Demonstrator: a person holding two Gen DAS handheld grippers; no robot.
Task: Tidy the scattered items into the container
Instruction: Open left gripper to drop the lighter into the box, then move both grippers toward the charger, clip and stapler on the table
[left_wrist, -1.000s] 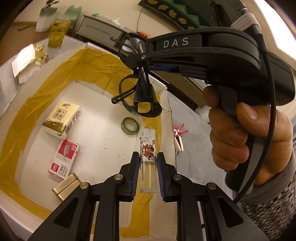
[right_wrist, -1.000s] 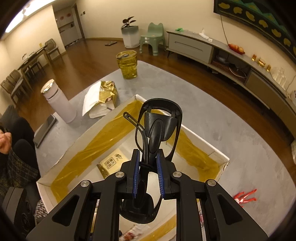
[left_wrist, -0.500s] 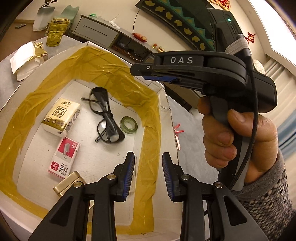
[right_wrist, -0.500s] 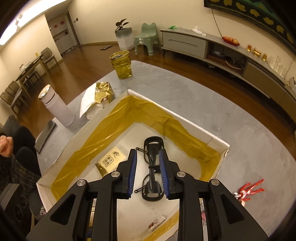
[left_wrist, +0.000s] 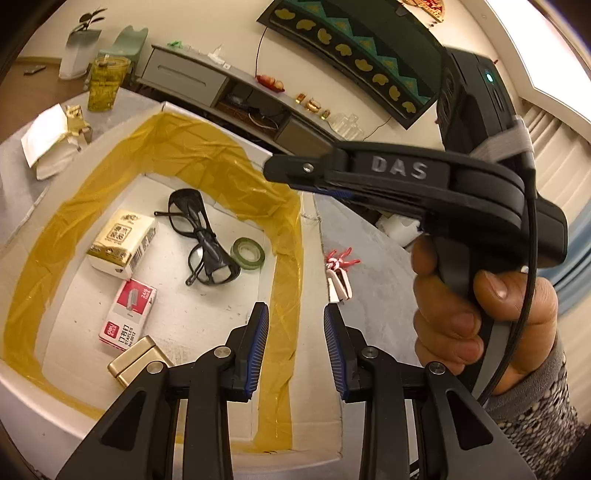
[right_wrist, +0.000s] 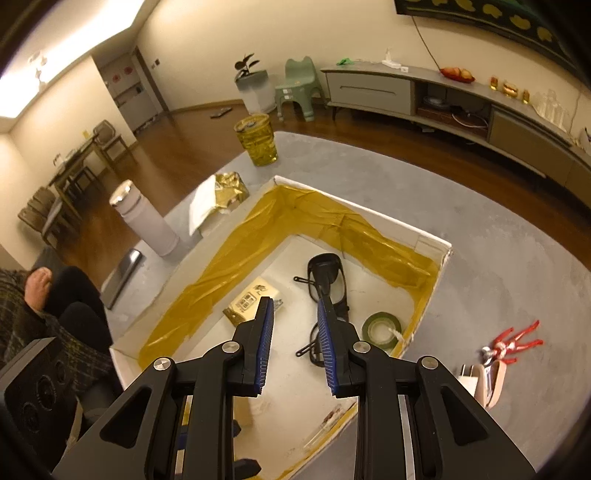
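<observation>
Both the left gripper (left_wrist: 291, 347) and the right gripper (right_wrist: 293, 345) gape empty over the box (right_wrist: 424, 236) — the red figure (right_wrist: 517, 341) lies outside, rightward, nearer the right.

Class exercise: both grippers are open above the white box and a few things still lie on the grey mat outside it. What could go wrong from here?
1. The red toy figure is thin and lies flat on the grey mat, so the fingers may slip off it.
2. The black glasses lie loose in the white box; anything dropped on them could bend them.
3. The pink stapler lies close to the toy figure, so a grab may nudge both.
</observation>
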